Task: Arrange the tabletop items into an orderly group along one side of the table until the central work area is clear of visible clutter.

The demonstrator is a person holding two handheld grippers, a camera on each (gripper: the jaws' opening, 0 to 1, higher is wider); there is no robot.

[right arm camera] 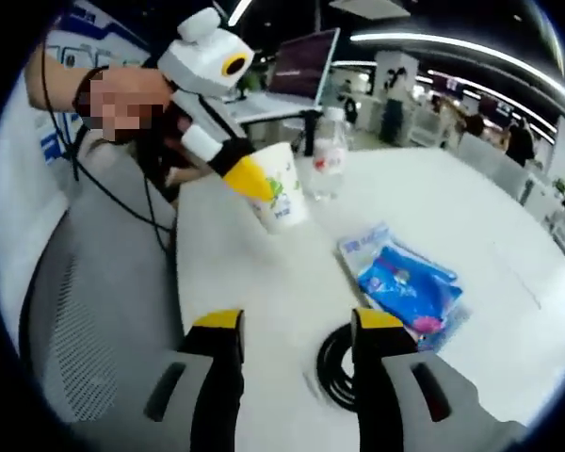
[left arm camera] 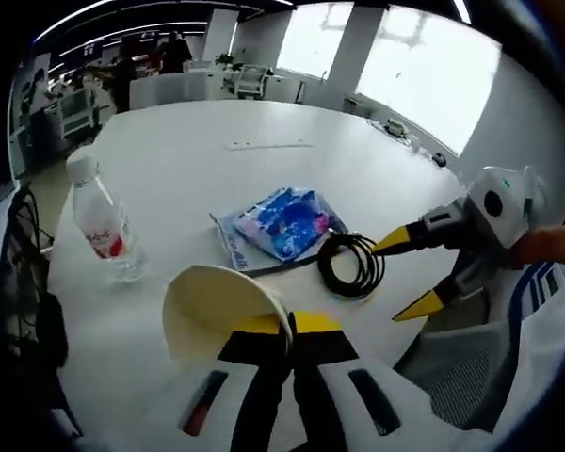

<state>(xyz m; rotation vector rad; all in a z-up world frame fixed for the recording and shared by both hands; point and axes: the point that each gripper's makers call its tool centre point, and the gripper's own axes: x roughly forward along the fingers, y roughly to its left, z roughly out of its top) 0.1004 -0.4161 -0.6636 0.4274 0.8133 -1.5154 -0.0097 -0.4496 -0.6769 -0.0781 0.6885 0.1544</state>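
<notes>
My left gripper (left arm camera: pixel 289 325) is shut on the rim of a paper cup (left arm camera: pixel 217 315), which tilts over the white table (left arm camera: pixel 198 160). In the right gripper view the same cup (right arm camera: pixel 284 200) hangs from the left gripper (right arm camera: pixel 250 177). A water bottle (left arm camera: pixel 99 221) (right arm camera: pixel 330 155) stands upright just beyond it. A blue packet (left arm camera: pixel 284 224) (right arm camera: pixel 410 287) lies flat mid-table, with a coiled black cable (left arm camera: pixel 348 266) (right arm camera: pixel 331 369) touching its near edge. My right gripper (right arm camera: pixel 298 325) stands open over the cable, nothing between its jaws; it appears from the right as the right gripper (left arm camera: pixel 405 273).
A grey mesh chair (right arm camera: pixel 89 311) sits close to the table's near edge. A laptop (right arm camera: pixel 299 66) stands behind the bottle. Dark cables (left arm camera: pixel 28 282) hang off the table's left side. People and desks are far in the background.
</notes>
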